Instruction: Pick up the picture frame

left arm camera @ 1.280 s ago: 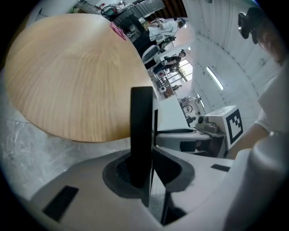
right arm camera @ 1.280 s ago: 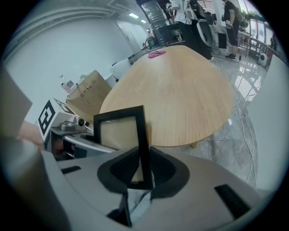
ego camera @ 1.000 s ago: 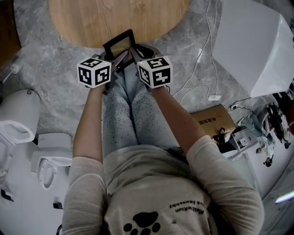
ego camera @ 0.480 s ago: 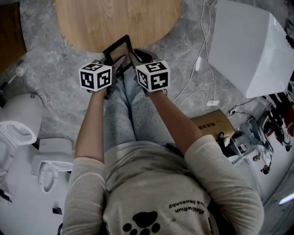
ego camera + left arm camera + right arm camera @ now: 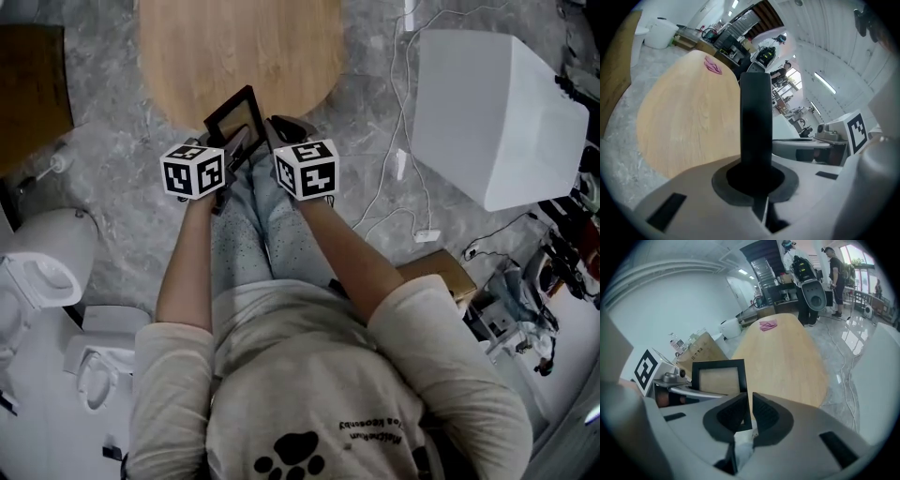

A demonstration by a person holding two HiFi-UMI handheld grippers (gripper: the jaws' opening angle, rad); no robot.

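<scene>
The picture frame (image 5: pixel 234 117), black with a tan middle, is held up over the person's knees at the near edge of the round wooden table (image 5: pixel 239 52). My left gripper (image 5: pixel 232 152) is shut on the frame's left side. In the left gripper view that frame (image 5: pixel 755 122) stands edge-on, rising out of the left gripper (image 5: pixel 757 180). My right gripper (image 5: pixel 272 141) is at the frame's right side. Its jaws are closing. In the right gripper view the frame (image 5: pixel 718 379) has its right edge in the right gripper (image 5: pixel 751 416), with a pale sliver left beside one pad.
A big white box (image 5: pixel 497 117) stands at the right, with cables (image 5: pixel 403 159) on the grey floor beside it. A cardboard box (image 5: pixel 441 272) lies lower right. White fixtures (image 5: pixel 37 272) fill the left. A pink thing (image 5: pixel 768 324) lies on the table's far end.
Both grippers have risen with the frame, and the frame now stands more tilted against the table's near edge. The two marker cubes have come a little closer together.
</scene>
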